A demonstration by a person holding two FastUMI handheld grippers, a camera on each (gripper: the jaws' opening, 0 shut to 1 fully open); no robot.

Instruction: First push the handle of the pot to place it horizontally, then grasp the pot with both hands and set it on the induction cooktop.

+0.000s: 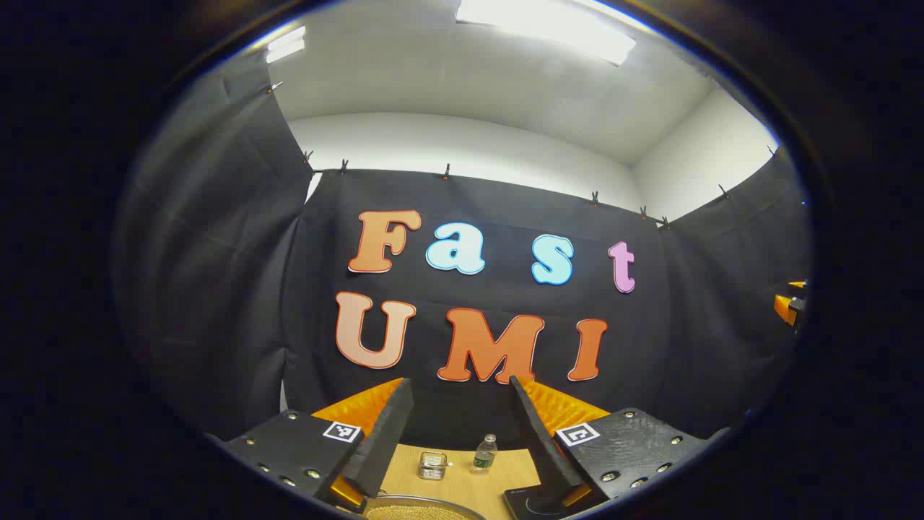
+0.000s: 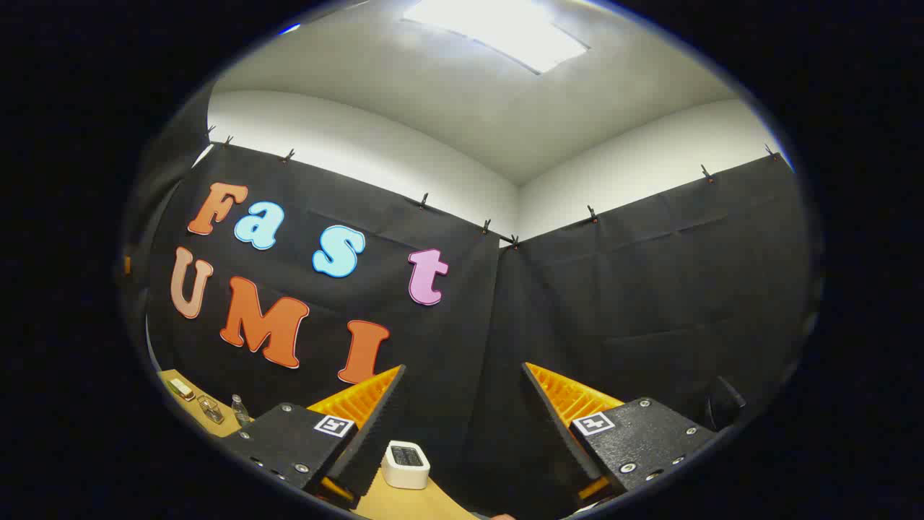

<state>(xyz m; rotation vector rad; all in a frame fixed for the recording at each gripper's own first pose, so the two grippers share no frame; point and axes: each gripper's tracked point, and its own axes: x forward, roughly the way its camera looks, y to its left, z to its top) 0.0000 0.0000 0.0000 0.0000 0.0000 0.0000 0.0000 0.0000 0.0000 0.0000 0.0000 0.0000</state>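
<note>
In the left gripper view my left gripper (image 1: 460,386) stands open, held high above the wooden table (image 1: 462,477), with nothing between its fingers. Below it, at the bottom edge, shows the curved metal rim of the pot (image 1: 422,508). To the right of the pot a dark corner of the induction cooktop (image 1: 530,504) peeks out beside the right finger. In the right gripper view my right gripper (image 2: 465,375) is open too, raised and pointing at the booth's corner, empty. At the far right edge of the left gripper view a bit of the right gripper (image 1: 790,303) shows.
A small metal box (image 1: 432,466) and a small bottle (image 1: 485,453) stand at the back of the table. A white timer-like box (image 2: 405,464) sits on the table between the right gripper's fingers. A bottle (image 2: 239,409) and small items (image 2: 211,409) lie at the left.
</note>
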